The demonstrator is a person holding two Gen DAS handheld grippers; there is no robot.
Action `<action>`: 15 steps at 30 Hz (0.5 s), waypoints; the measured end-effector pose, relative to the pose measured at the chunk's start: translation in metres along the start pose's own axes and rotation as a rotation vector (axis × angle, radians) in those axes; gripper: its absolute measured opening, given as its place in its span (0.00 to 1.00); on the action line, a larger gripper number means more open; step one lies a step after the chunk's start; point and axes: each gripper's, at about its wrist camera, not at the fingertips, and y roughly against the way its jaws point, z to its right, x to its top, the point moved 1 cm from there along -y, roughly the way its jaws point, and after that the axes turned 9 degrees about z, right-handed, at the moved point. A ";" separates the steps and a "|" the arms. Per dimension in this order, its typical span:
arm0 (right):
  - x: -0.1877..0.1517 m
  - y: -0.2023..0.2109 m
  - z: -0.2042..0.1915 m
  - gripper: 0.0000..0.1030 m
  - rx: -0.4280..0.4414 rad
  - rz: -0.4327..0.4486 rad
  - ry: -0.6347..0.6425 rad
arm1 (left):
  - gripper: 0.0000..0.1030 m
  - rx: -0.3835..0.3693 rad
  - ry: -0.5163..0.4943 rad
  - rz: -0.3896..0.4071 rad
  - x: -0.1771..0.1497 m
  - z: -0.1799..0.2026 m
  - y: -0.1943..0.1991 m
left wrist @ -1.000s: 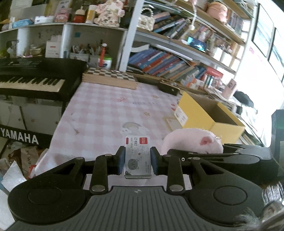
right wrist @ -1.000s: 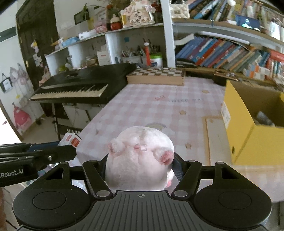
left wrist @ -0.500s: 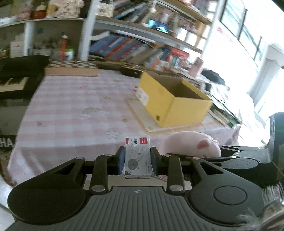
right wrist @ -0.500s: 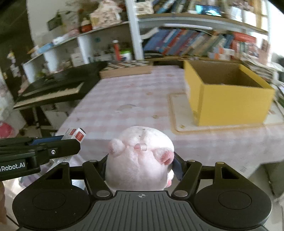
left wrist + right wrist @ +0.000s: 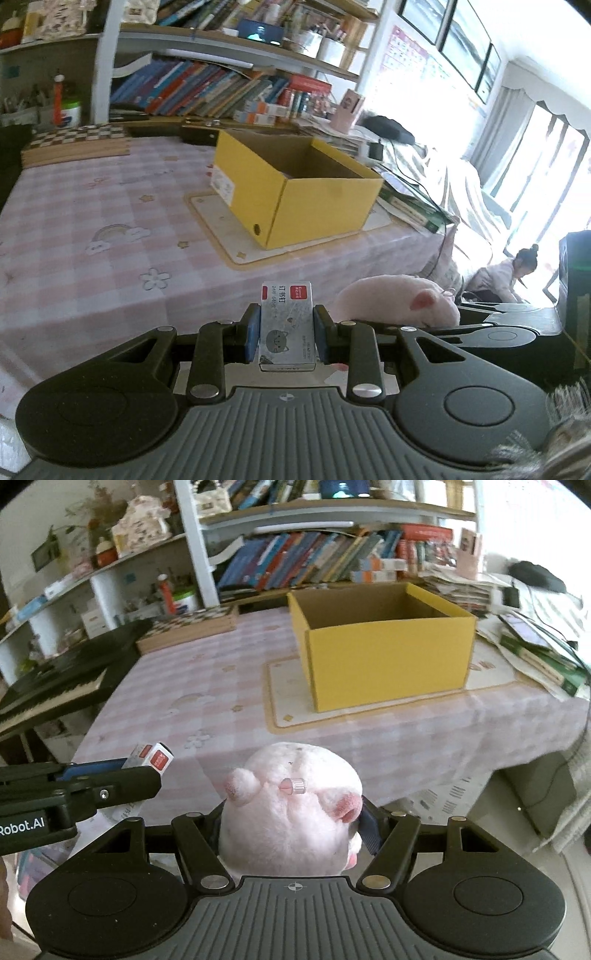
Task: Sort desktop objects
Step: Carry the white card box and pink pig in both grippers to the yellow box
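Note:
My left gripper (image 5: 286, 334) is shut on a small grey staples box (image 5: 287, 325) with a red label and a cat drawing; it hangs near the table's front edge. The same box (image 5: 151, 755) sticks out of the left gripper at the left of the right wrist view. My right gripper (image 5: 291, 819) is shut on a pink plush toy (image 5: 291, 808), whose body fills the gap between the fingers. That toy (image 5: 399, 302) shows to the right in the left wrist view. An open yellow cardboard box (image 5: 384, 642) stands on a mat further back on the table; the box (image 5: 295, 188) looks empty inside.
A pink checked cloth covers the table (image 5: 92, 221). A chessboard case (image 5: 74, 144) lies at its far edge under bookshelves (image 5: 221, 85). A black keyboard (image 5: 55, 672) stands left of the table. Stacked books and papers (image 5: 535, 642) sit right of the box. A person (image 5: 506, 273) sits low by the window.
Both grippers have swung rightwards with their loads still held. The yellow box has moved from the right side of both views towards the middle, and the keyboard has slid out of the left wrist view.

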 end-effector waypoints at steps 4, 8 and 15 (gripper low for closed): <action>0.001 0.001 0.014 0.66 -0.027 0.000 -0.018 | 0.27 -0.029 -0.014 -0.010 0.003 0.010 -0.012; 0.002 0.003 0.028 0.66 -0.052 -0.002 -0.038 | 0.27 -0.059 -0.031 -0.026 0.005 0.021 -0.025; 0.007 -0.002 0.051 0.66 -0.079 -0.013 -0.060 | 0.27 -0.077 -0.040 -0.047 0.012 0.037 -0.051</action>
